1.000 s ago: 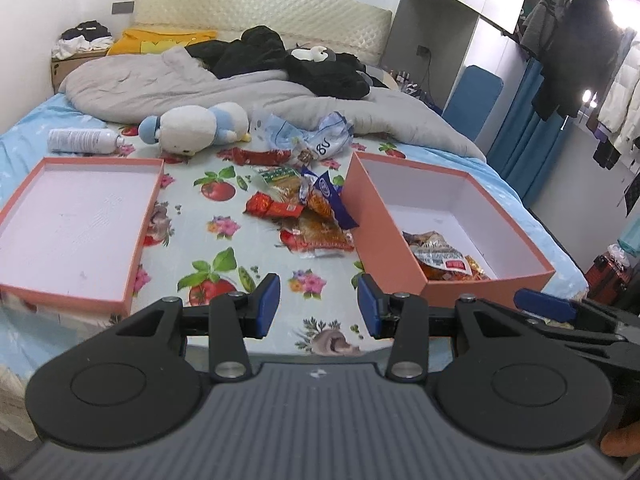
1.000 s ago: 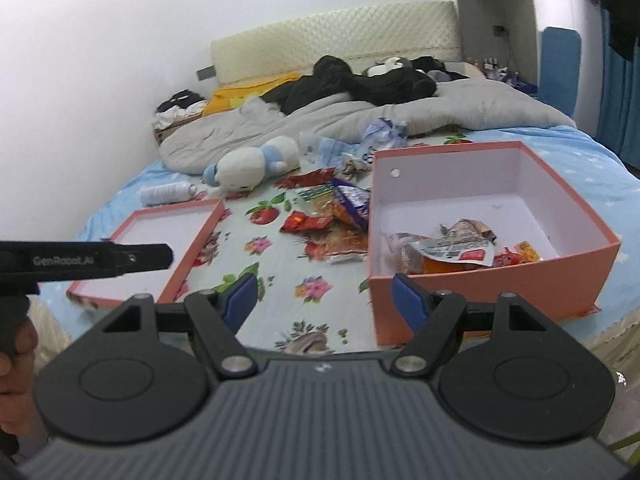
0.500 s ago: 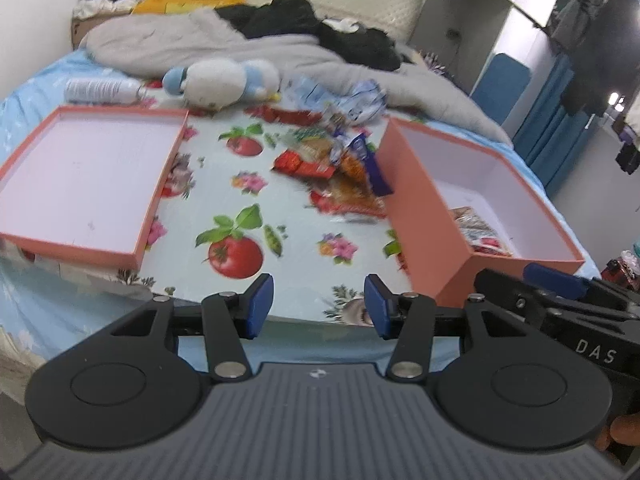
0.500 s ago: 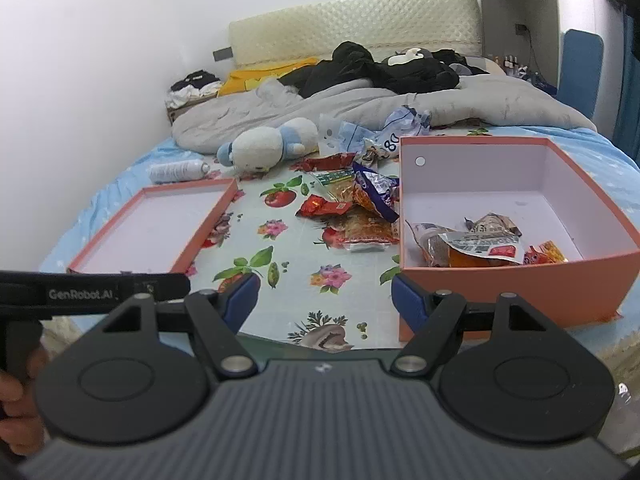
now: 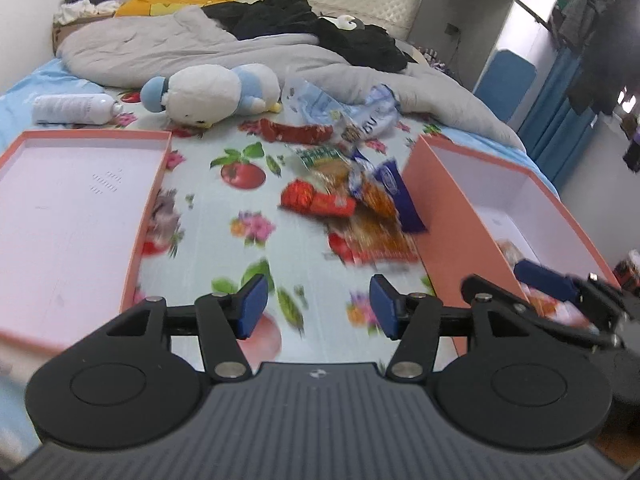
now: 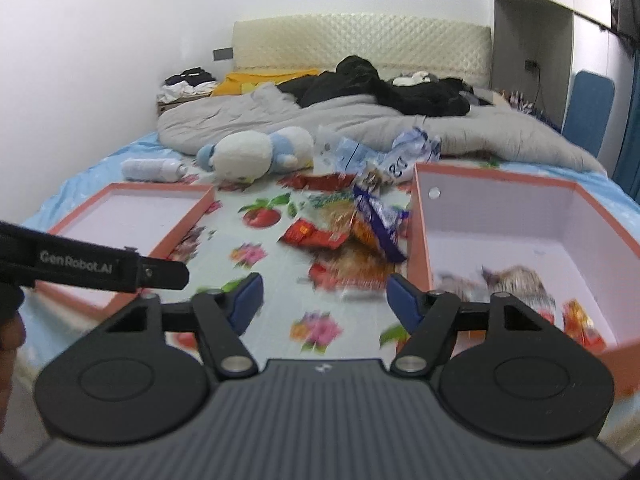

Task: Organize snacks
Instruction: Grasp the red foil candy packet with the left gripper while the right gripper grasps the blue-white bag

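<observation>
Left wrist view shows the left claw (image 5: 318, 307) spread wide and empty, hovering over the fruit-and-flower bedsheet (image 5: 240, 204) near the foot of the bed. The snack pile (image 5: 356, 200) lies ahead of it and a little to the right, well apart from the blue pads (image 5: 253, 305): a red packet (image 5: 316, 202), a purple wrapper (image 5: 400, 196) leaning against the box wall, and a clear bag of golden snacks (image 5: 372, 232) nearest the claw. Just right of the pile stands the deep orange box (image 5: 452, 216); left of the claw lies the shallow orange lid (image 5: 80, 208), open side up. Beyond the pile are a white-and-blue plush toy (image 5: 216, 92), a white bottle (image 5: 72, 109) on its side, and a grey duvet (image 5: 160, 48). From the right wrist view, the right claw (image 6: 323, 302) is likewise wide and holding nothing, with the same pile (image 6: 352, 236) ahead between its fingers and the box (image 6: 524, 216) to the right. A few packets (image 6: 512, 280) already lie on the box floor, blurred.
</observation>
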### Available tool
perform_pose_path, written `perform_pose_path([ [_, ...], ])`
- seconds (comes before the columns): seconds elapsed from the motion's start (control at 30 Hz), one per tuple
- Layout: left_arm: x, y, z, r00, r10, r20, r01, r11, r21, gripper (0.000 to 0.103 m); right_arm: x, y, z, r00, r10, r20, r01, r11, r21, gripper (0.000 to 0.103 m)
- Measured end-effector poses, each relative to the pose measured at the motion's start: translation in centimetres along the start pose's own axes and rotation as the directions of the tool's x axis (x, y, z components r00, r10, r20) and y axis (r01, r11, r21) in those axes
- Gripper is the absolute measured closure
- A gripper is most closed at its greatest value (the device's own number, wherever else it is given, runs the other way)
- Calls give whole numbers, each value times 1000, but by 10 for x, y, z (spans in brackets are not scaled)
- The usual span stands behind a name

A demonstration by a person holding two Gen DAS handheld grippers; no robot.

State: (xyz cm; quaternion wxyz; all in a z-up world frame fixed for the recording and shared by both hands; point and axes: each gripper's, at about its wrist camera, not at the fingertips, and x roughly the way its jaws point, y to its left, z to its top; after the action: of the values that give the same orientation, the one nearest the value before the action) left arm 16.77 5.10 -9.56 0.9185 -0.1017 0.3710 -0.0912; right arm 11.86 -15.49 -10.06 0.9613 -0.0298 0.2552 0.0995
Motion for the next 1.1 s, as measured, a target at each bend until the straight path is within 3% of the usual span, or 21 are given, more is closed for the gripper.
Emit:
perform_pose_path([
  [0.1, 37, 18, 31, 999, -29, -23, 28, 999, -40, 41, 29, 4, 5, 999, -45, 7, 45, 998, -49, 51],
  [0.33, 116, 17, 82, 995, -34, -98, 38, 998, 43, 41, 94, 10, 13, 990, -139, -10, 137, 984, -117, 54],
  [0.47, 159, 19, 97, 981, -109, -159, 111, 994, 3, 41, 124, 5, 19, 982, -190, -21, 186, 975, -125, 59],
  [0.57, 192, 19, 106, 981, -65, -185, 71, 997, 27, 42, 144, 6, 21, 974, -226, -24, 220, 965, -146, 59],
  [0.63, 204, 18, 109, 977, -85, -198, 92, 995, 26, 42, 152, 7, 23, 975, -223, -14, 219, 964, -149, 59],
  [0.8, 231, 6, 112, 979, -28, -204, 58, 988, 141, 42, 168, 12, 26, 962, -271, 30, 271, 941, -202, 60],
  [1.07, 266, 11, 105, 974, 22, -227, 25, 979, 202, 42, 201, 8, 25, 956, -292, -17, 281, 932, -229, 60],
  [1.1, 268, 13, 104, 973, 26, -228, 22, 979, 205, 42, 205, 7, 24, 958, -284, -30, 269, 935, -233, 65],
])
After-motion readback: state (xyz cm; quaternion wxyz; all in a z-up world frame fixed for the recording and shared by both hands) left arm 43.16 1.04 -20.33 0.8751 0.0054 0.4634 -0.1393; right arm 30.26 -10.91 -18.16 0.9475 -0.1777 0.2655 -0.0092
